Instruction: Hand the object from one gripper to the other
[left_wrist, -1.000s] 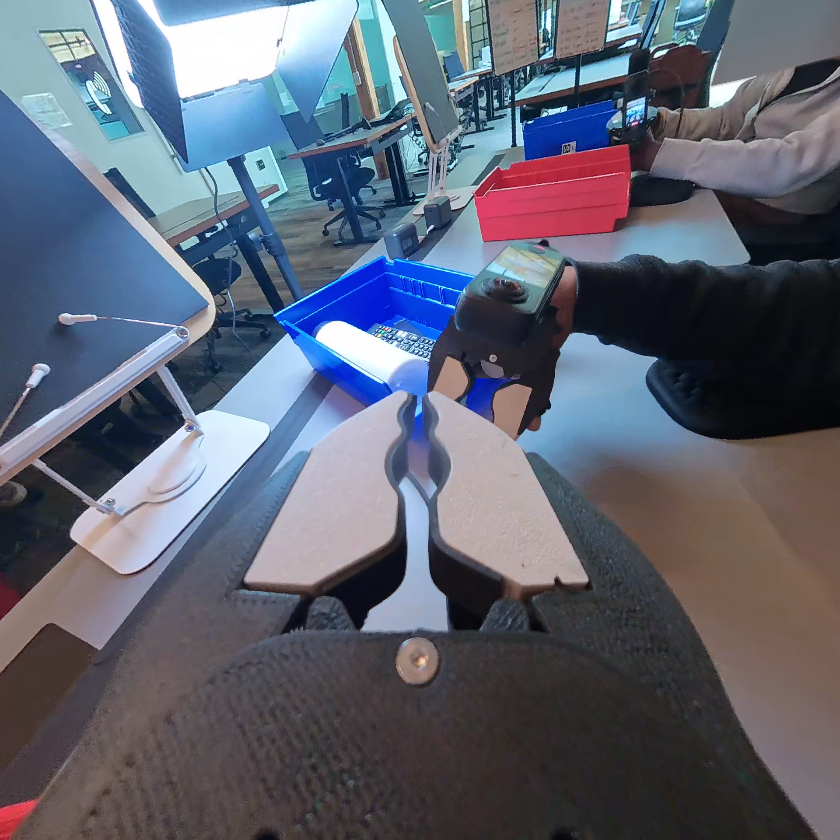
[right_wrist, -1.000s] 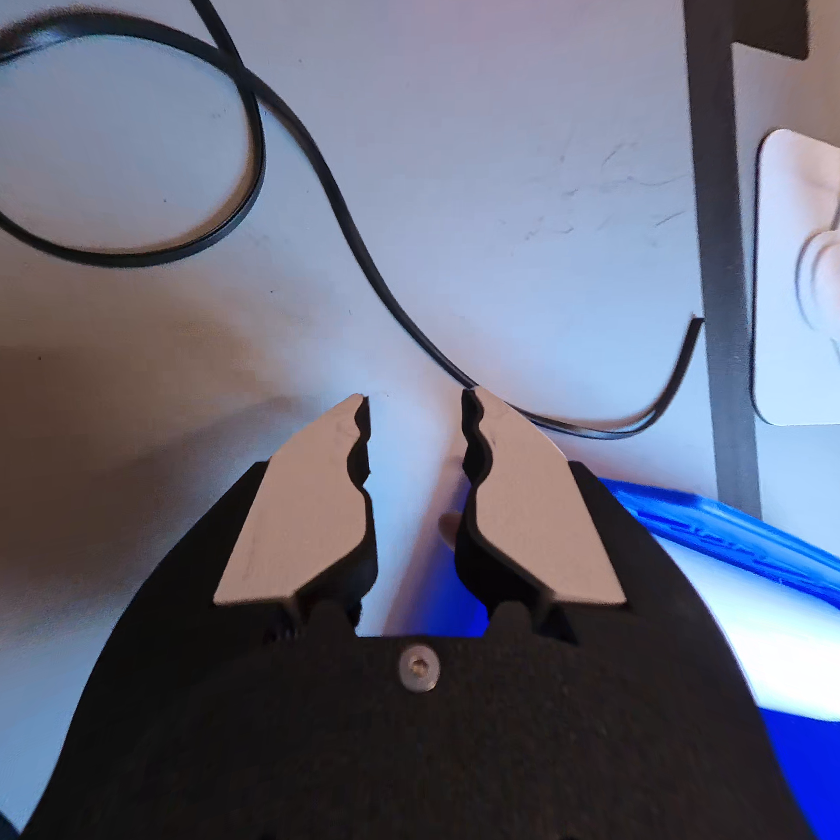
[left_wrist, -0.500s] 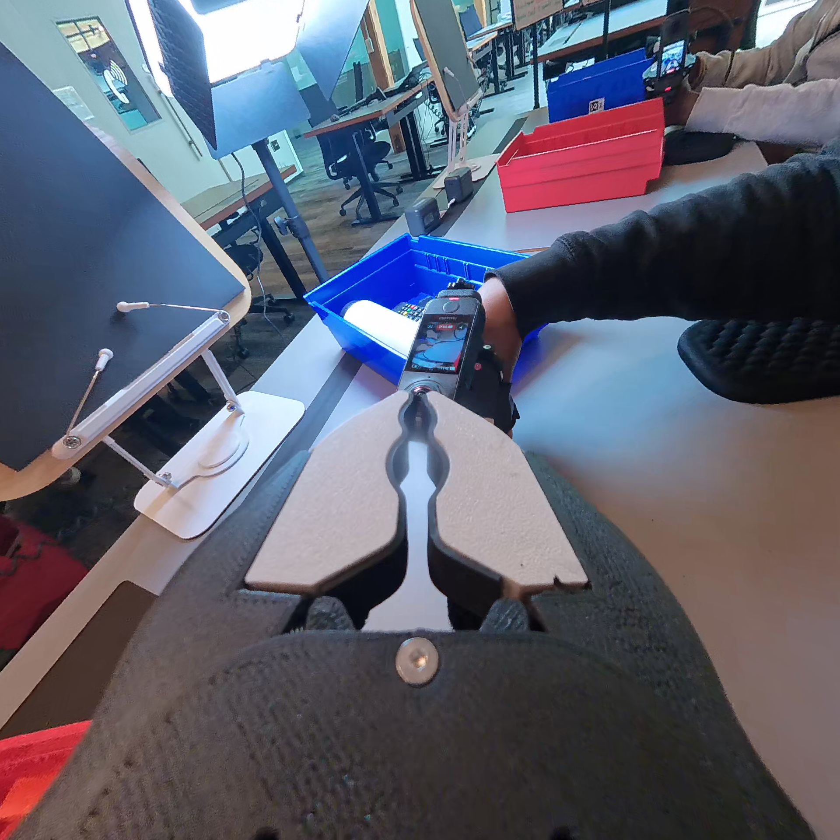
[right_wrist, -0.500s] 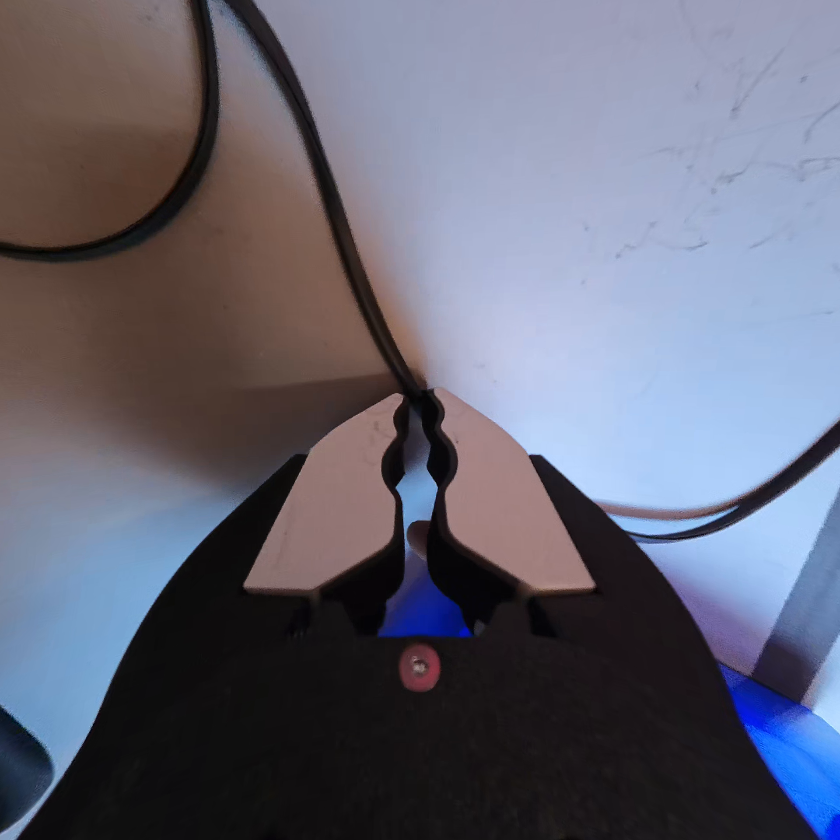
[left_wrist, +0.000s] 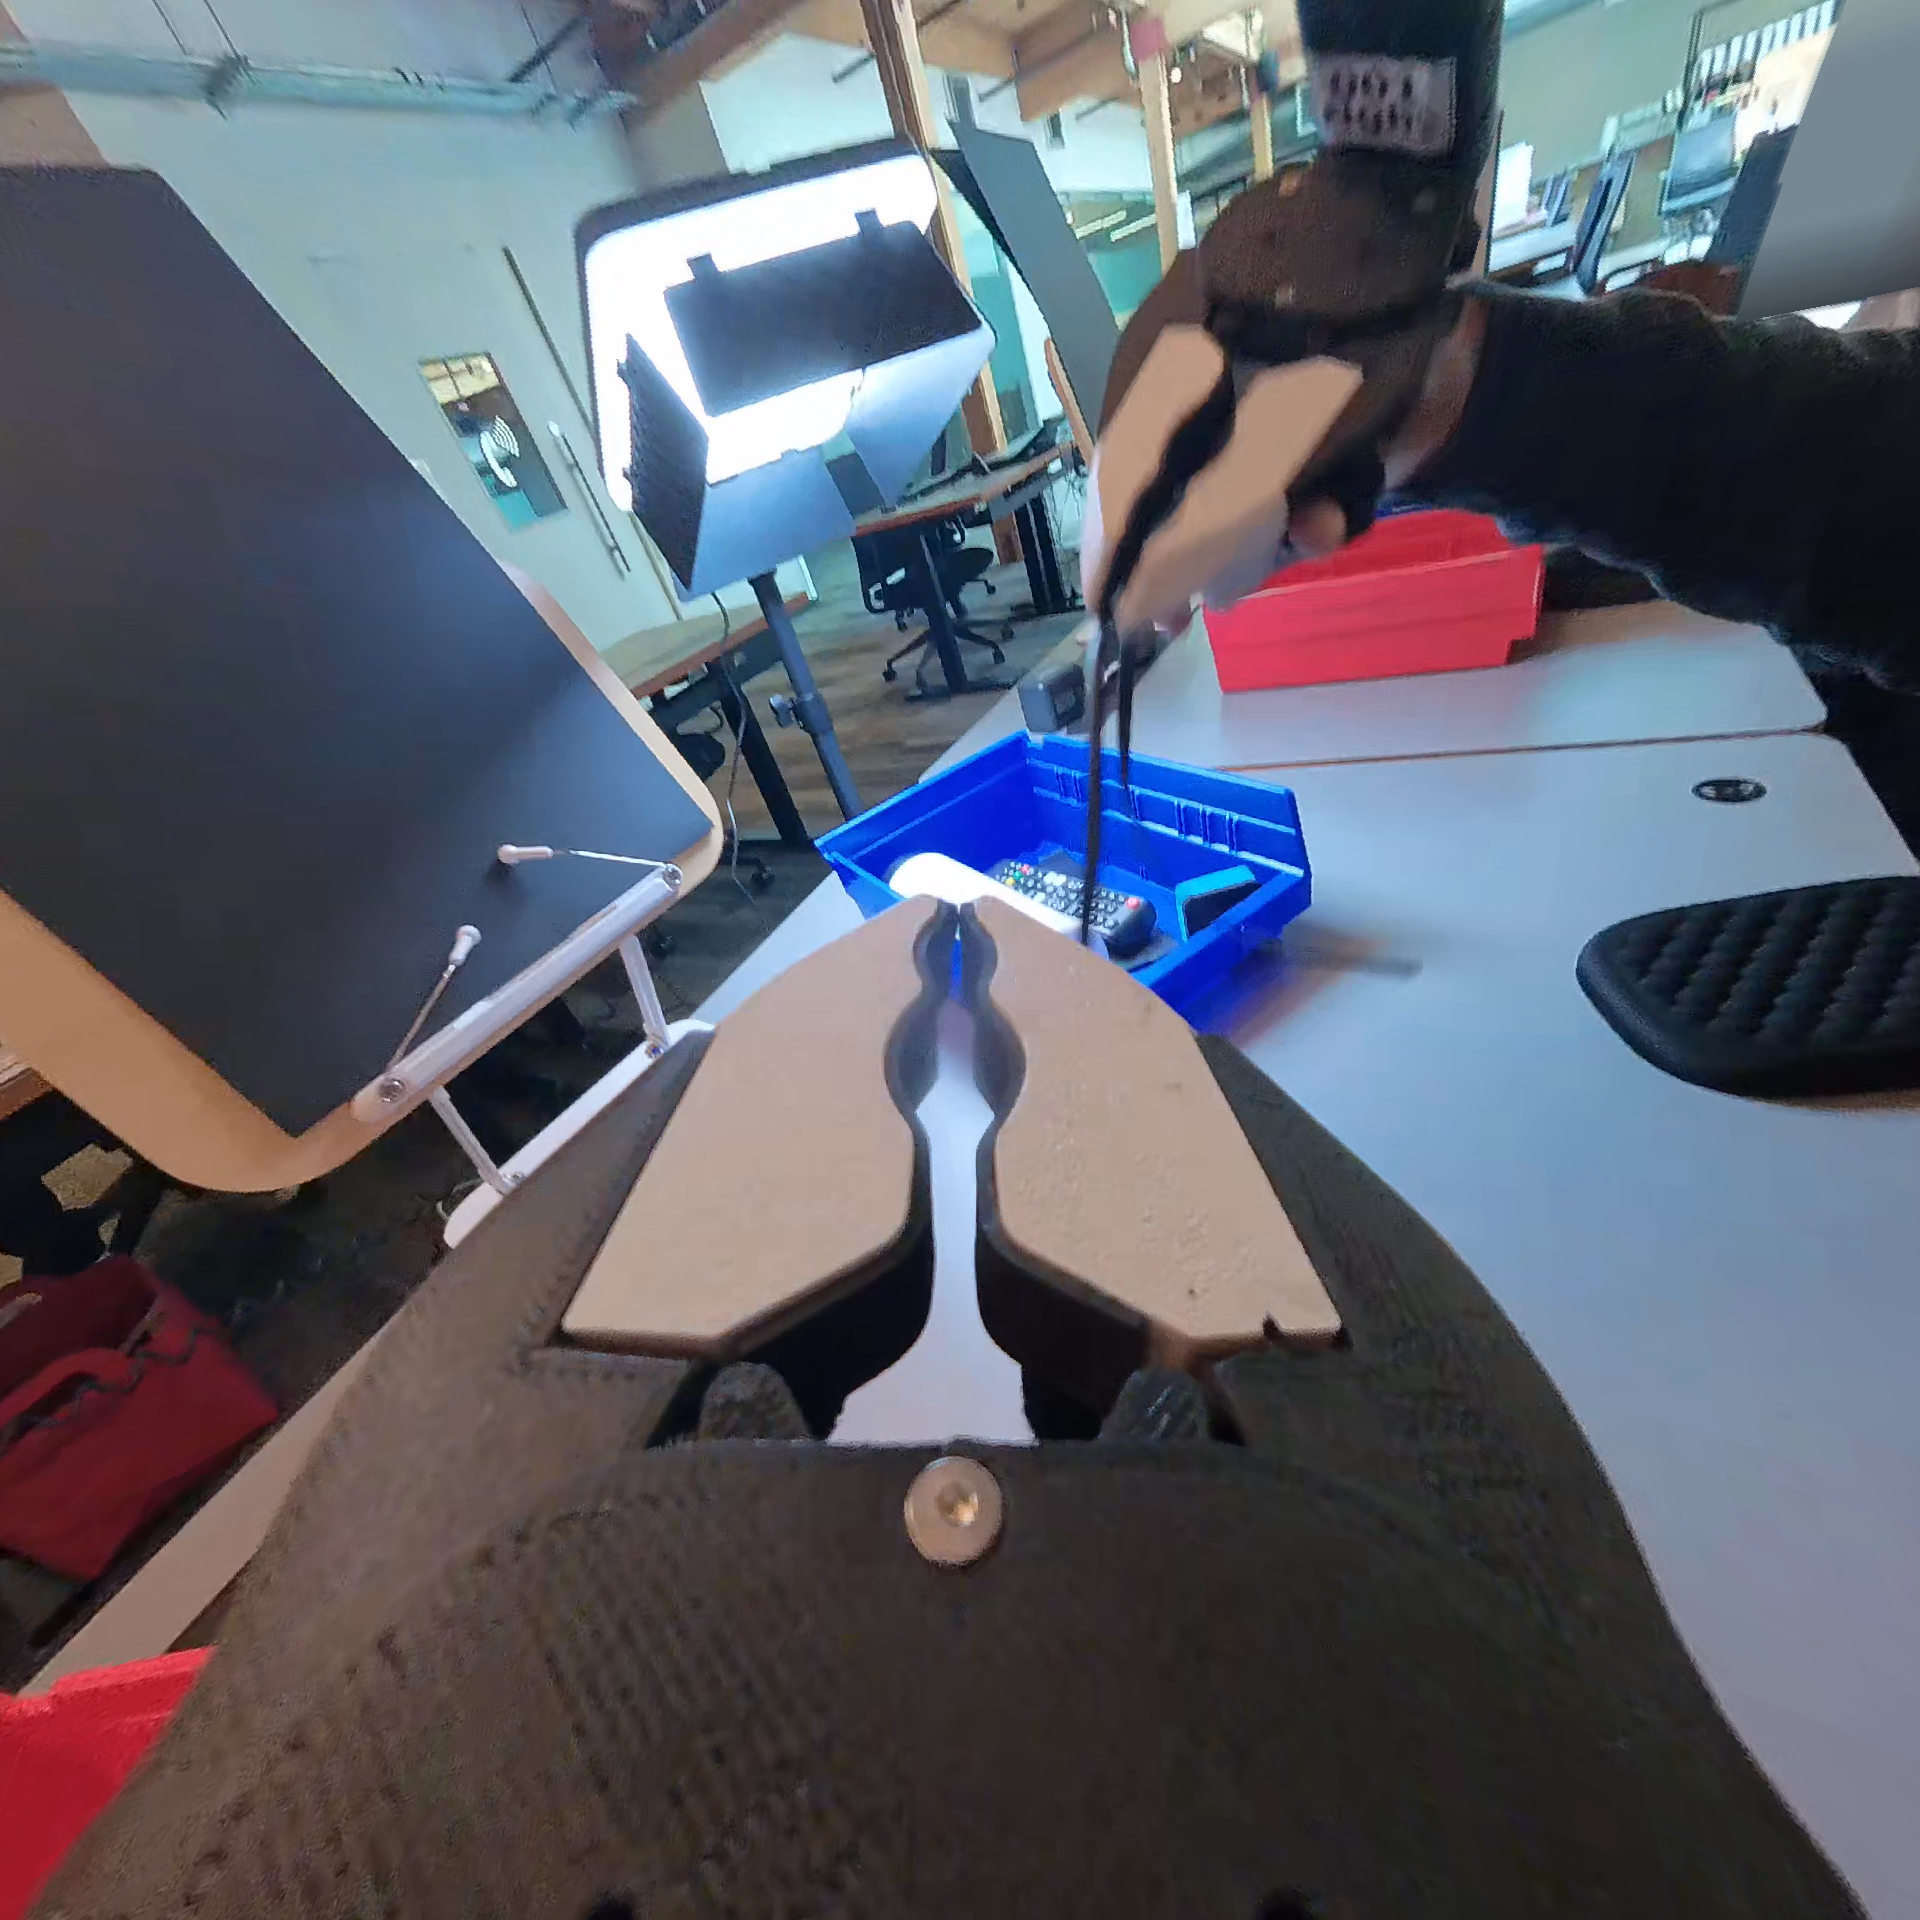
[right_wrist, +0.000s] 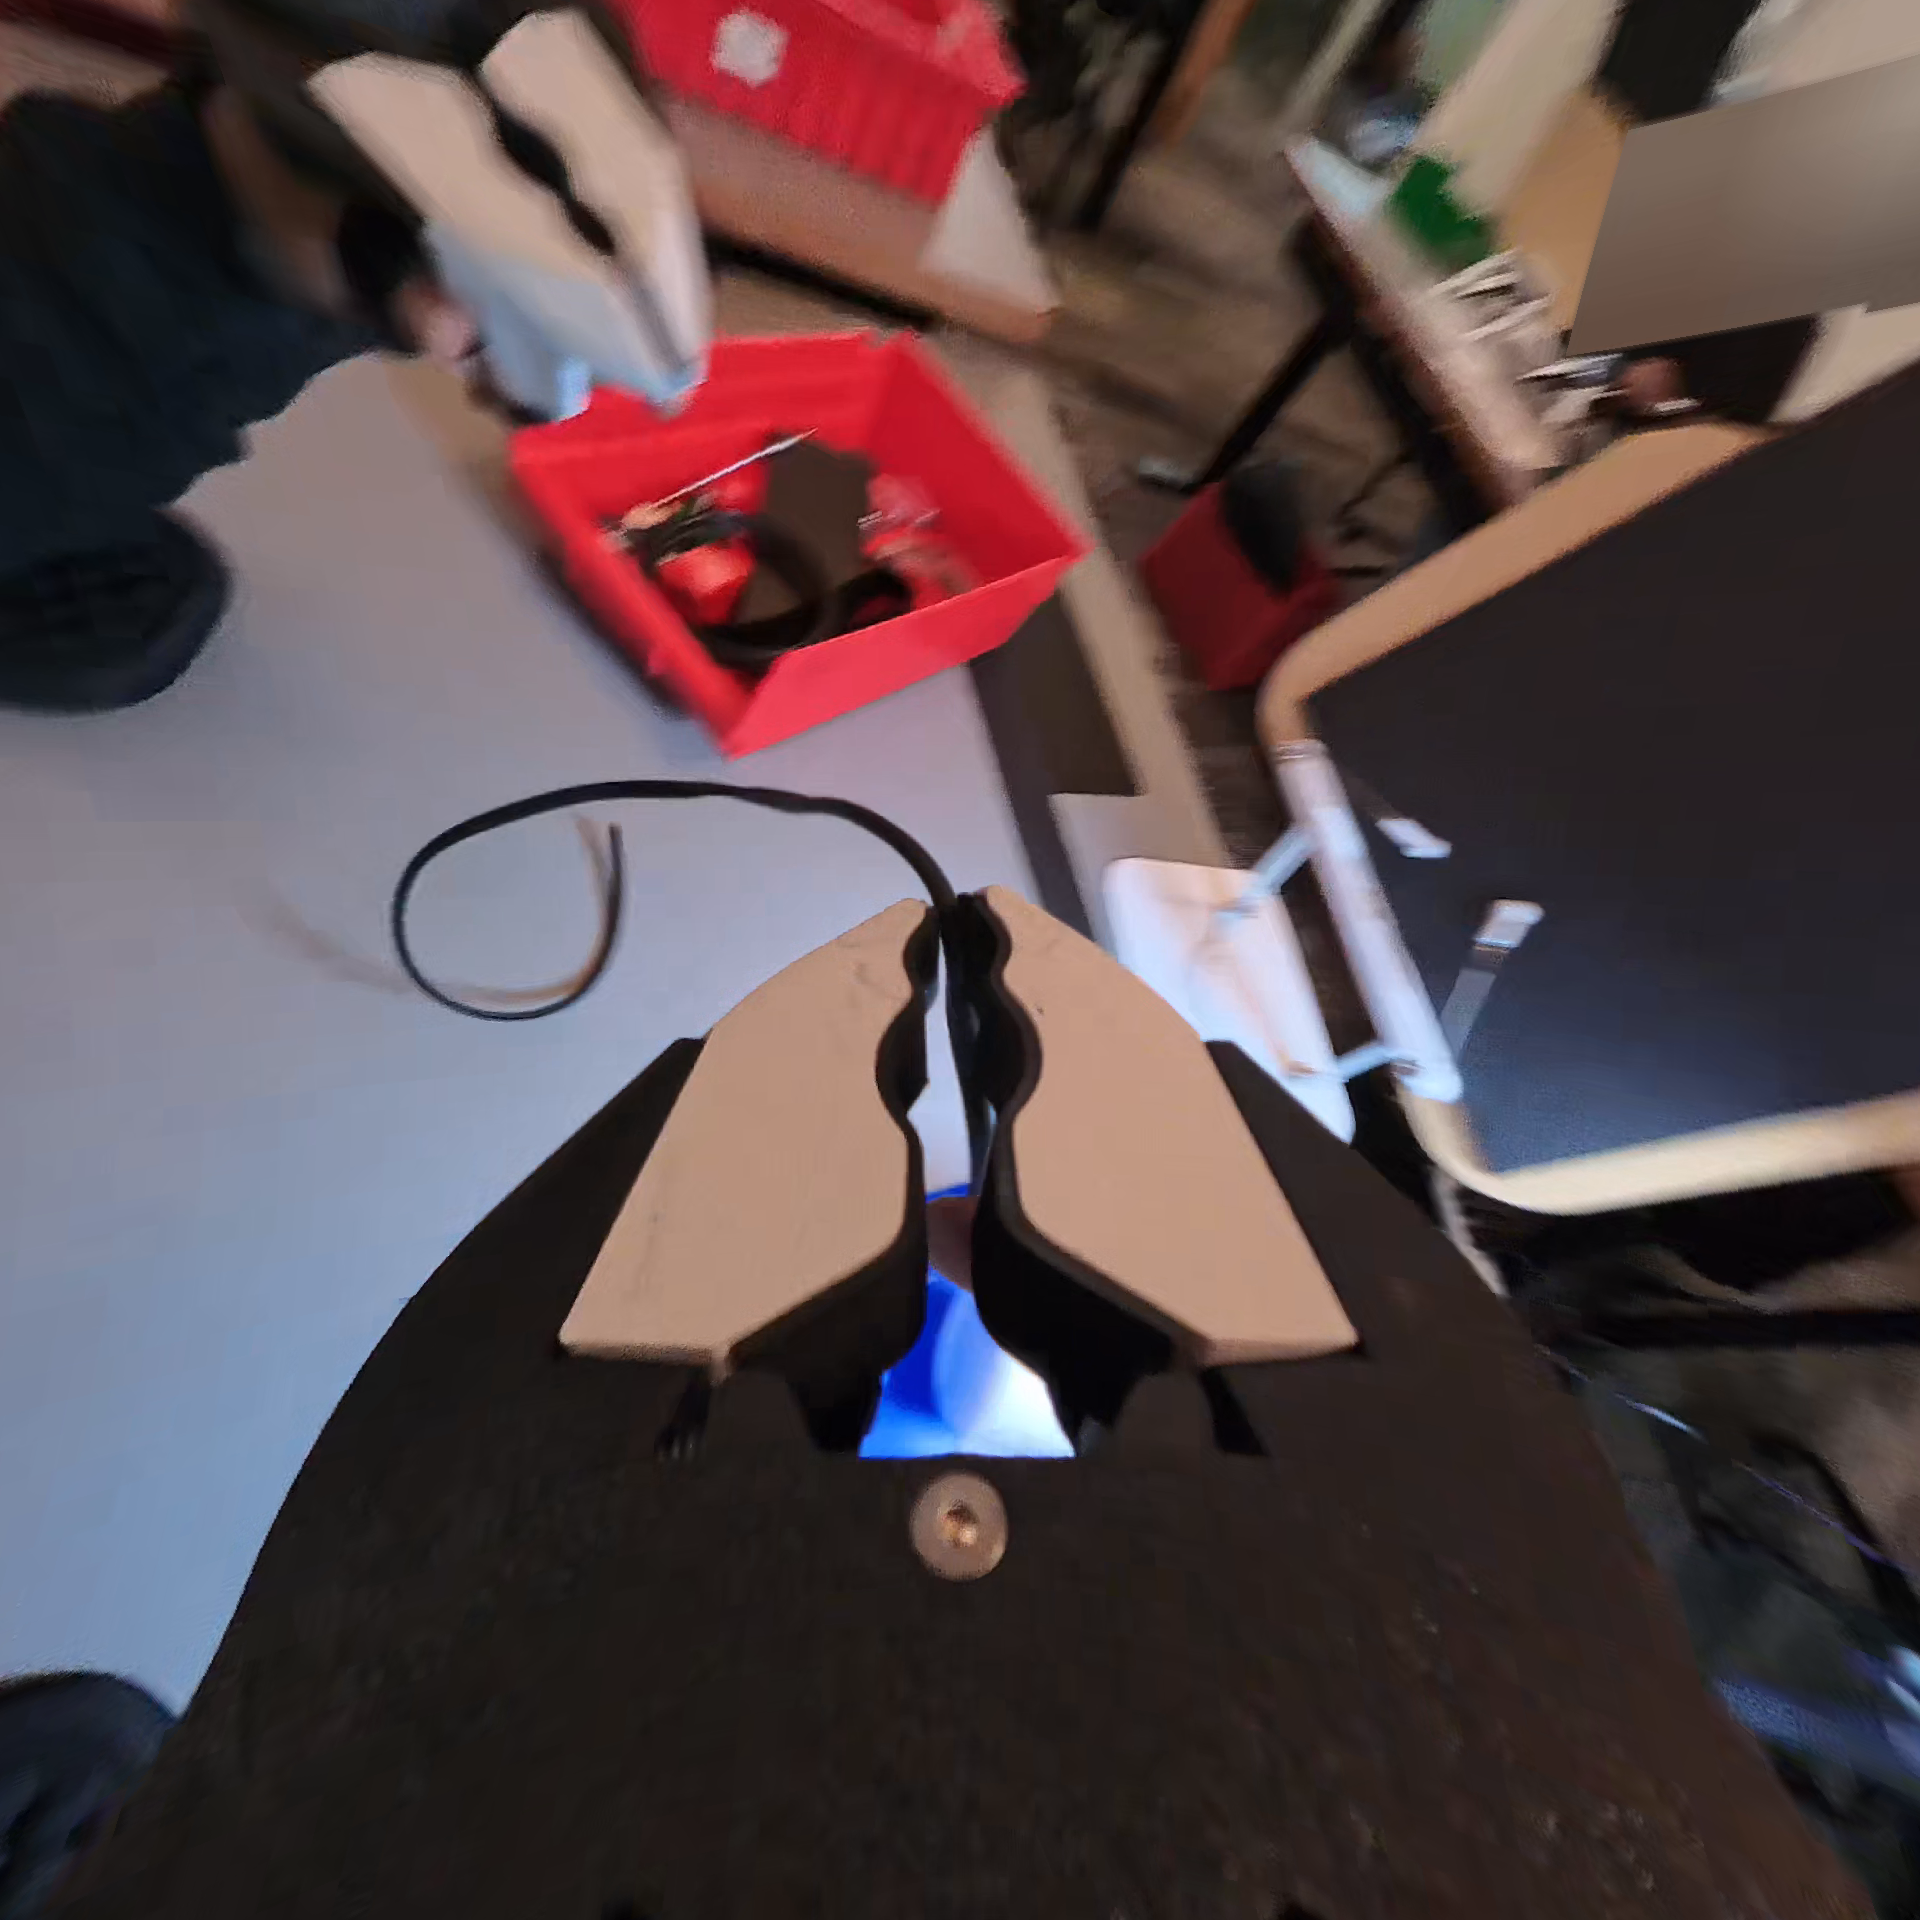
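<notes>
A thin black cable (right_wrist: 665, 795) is pinched between the fingertips of my right gripper (right_wrist: 961, 904), which is shut on it. The cable's free end curls out to the left in a loop above the white table (right_wrist: 312, 1143). In the left wrist view the right gripper (left_wrist: 1117, 613) is raised at the upper right, and the cable (left_wrist: 1096, 790) hangs straight down from it over the blue bin (left_wrist: 1247, 821). My left gripper (left_wrist: 956, 909) is shut and empty, low over the table and below the right one. It also shows, blurred, in the right wrist view (right_wrist: 623, 390).
The blue bin holds a remote (left_wrist: 1070, 899) and a white roll (left_wrist: 935, 878). A red bin (right_wrist: 894, 665) with dark items stands beyond the cable. A black board on a white stand (left_wrist: 260, 675) lines the table's left edge. A black padded rest (left_wrist: 1766, 987) lies at the right. Across from one pair of fingers to the other is roughly 15 centimetres.
My right gripper closed on the cable lying on the table and lifted it high above the blue bin. My left gripper stayed shut and tilted upward.
</notes>
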